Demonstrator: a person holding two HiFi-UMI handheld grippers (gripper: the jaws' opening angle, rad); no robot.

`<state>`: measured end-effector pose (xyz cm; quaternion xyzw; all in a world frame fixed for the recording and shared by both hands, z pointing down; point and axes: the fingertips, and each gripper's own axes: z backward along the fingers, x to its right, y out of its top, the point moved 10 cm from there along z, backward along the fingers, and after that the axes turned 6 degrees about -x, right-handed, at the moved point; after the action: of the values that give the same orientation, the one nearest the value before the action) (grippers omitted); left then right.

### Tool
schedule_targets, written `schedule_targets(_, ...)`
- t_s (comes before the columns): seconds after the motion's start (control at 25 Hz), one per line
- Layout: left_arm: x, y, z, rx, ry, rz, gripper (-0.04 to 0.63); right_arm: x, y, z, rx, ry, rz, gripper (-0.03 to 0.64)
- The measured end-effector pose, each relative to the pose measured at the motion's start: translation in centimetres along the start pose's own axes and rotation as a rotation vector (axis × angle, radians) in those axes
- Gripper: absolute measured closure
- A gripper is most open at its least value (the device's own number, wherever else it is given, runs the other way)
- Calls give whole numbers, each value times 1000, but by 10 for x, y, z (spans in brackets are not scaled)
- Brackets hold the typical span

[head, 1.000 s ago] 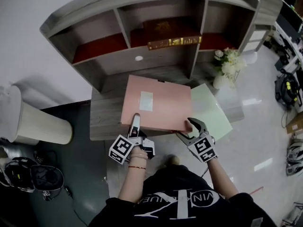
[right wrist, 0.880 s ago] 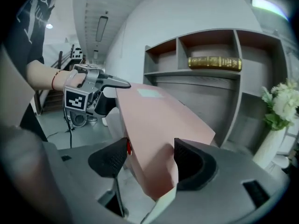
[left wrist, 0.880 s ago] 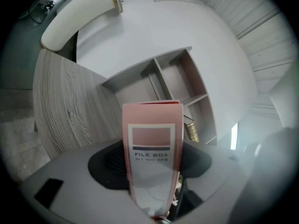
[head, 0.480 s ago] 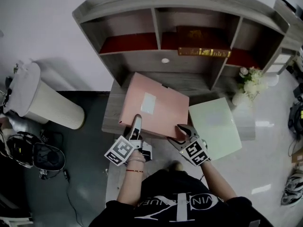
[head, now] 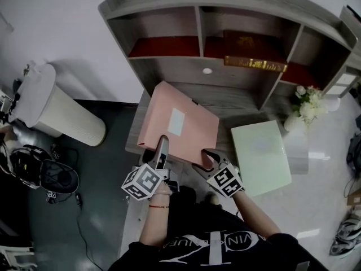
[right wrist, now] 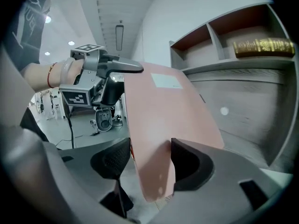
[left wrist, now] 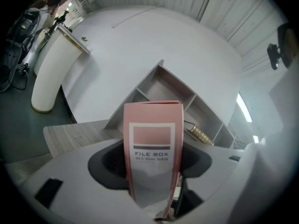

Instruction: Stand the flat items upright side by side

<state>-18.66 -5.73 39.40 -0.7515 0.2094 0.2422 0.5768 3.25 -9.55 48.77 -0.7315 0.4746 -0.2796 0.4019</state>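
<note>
In front of the shelf unit (head: 169,72), the left gripper (left wrist: 152,164) had its dark ribbed pads pinched on the narrow spine of the pink file box (head: 177,126), while the right gripper (right wrist: 152,164) gripped the box's near corner, its jaws having just been closing onto the smooth board. Each gripper carried a cube of black-and-white square markers. The box, a thin matte rectangle with a small white label (head: 176,122) on its broad face, hung tilted between the two grippers over the front edge of the desk top (head: 237,103) at the shelf unit's foot. Only the left gripper view showed the spine's printed label (left wrist: 152,143) reading "FILE BOX"; only the right gripper view showed the left gripper side-on, with a red band on the wrist behind it. The head view alone took in the pale green file box (head: 260,156) lying flat on the grey wood-grain desk top, to the right of the pink one. Behind it, at the shelf unit's right end, stood white flowers (head: 307,103). The unit's open compartments were lined in red (head: 163,47) — the middle one held a dark book (head: 248,43) lying flat, gold lettering on its spine. Left of the unit, on the floor, stood a white ribbed cylindrical bin (head: 56,109).
</note>
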Motion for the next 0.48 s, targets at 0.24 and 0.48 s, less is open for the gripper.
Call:
schedule_targets(0.24, -8, 21, -13, 18, 36, -93, 318, 4, 18, -34, 1, 29, 19, 361)
schedule_targets(0.48, -30, 57, -40, -5, 50, -176, 316, 13, 45, -82, -5, 41, 4, 362)
